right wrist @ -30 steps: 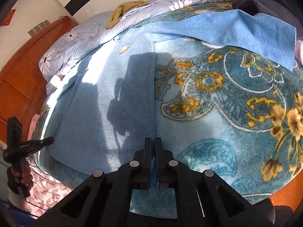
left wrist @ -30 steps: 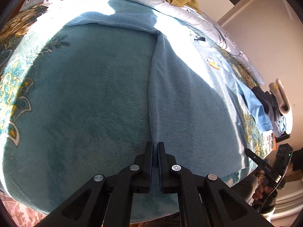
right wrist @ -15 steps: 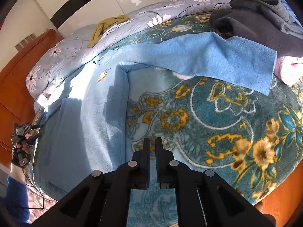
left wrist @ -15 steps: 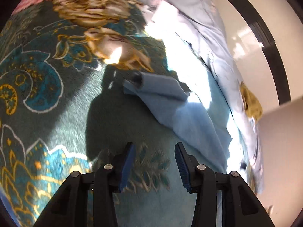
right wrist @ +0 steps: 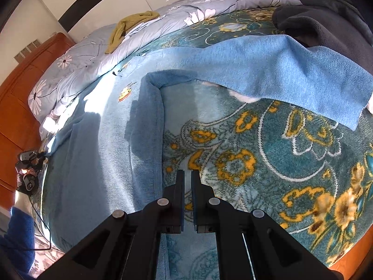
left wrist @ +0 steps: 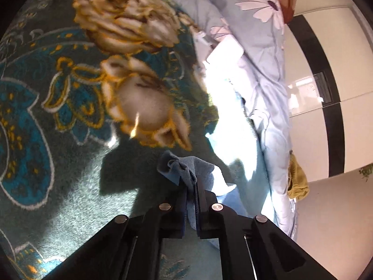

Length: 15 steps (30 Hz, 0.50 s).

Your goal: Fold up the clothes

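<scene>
A light blue fleece garment [right wrist: 105, 151] lies spread on the bed, one sleeve [right wrist: 279, 74] stretched to the right. In the left wrist view my left gripper [left wrist: 191, 186] is closing its jaws on a bunched corner of this blue garment [left wrist: 179, 168], with cloth pinched between the pads. My right gripper [right wrist: 187, 175] is shut with nothing in it. It hovers over the patterned blanket just right of the garment's folded side edge [right wrist: 156, 128]. The rest of the garment is hidden in the left wrist view.
A teal blanket with yellow flowers [right wrist: 291, 163] covers the bed. Dark grey clothes [right wrist: 326, 23] lie at the far right. An olive cloth [right wrist: 130, 25] rests on the floral duvet [right wrist: 186, 16]. A wooden headboard [right wrist: 21, 88] stands at the left.
My left gripper let go of the hem, swung across to the garment's corner with its jaws open, and closed on it. The right gripper drifted slightly right off the edge, still shut.
</scene>
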### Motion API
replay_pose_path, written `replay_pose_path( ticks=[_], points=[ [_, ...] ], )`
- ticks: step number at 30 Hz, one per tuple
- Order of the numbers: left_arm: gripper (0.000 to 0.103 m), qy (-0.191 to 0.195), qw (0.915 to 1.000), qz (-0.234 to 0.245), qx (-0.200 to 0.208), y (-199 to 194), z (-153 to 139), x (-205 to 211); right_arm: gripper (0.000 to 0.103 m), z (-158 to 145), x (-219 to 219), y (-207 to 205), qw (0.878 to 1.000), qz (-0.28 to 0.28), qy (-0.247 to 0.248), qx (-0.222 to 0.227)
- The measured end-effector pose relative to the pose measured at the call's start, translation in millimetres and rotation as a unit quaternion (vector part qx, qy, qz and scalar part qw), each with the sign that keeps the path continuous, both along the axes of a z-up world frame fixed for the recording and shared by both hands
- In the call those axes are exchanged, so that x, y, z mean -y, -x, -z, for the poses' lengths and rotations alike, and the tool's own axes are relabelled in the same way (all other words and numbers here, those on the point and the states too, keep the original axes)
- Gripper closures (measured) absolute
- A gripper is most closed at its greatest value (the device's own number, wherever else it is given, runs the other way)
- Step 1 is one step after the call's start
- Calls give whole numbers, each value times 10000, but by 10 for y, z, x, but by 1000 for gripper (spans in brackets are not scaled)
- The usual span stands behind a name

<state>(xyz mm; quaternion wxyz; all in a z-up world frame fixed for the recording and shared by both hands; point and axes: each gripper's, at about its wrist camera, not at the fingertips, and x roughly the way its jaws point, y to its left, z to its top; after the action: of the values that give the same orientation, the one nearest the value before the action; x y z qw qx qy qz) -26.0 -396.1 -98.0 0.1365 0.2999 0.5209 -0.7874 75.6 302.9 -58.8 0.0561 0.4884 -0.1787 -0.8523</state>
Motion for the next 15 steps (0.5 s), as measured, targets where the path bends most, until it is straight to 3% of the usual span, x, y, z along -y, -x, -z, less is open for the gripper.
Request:
replay_pose_path(
  ticks=[4, 7, 9, 10, 14, 15],
  points=[
    [97, 740, 9958, 162, -509, 4, -438, -36, 99, -27, 6, 41, 10000, -13, -7, -41],
    [97, 972, 9951, 144, -98, 90, -310, -7, 99, 23, 49, 81, 10000, -62, 20, 1],
    [97, 826, 9955, 66, 465, 179, 2, 89, 99, 81, 74, 112, 9999, -88, 51, 79],
    [97, 624, 9965, 1, 548, 175, 135, 133, 99, 97, 81, 129, 9999, -102, 58, 105],
    [95, -62, 9997, -181, 172, -15, 357, 215, 99, 15, 120, 241, 9998, -200, 92, -33],
    [89, -178, 9997, -150, 71, -59, 365, 219, 99, -12, 149, 294, 9996, -250, 112, -82]
  ],
)
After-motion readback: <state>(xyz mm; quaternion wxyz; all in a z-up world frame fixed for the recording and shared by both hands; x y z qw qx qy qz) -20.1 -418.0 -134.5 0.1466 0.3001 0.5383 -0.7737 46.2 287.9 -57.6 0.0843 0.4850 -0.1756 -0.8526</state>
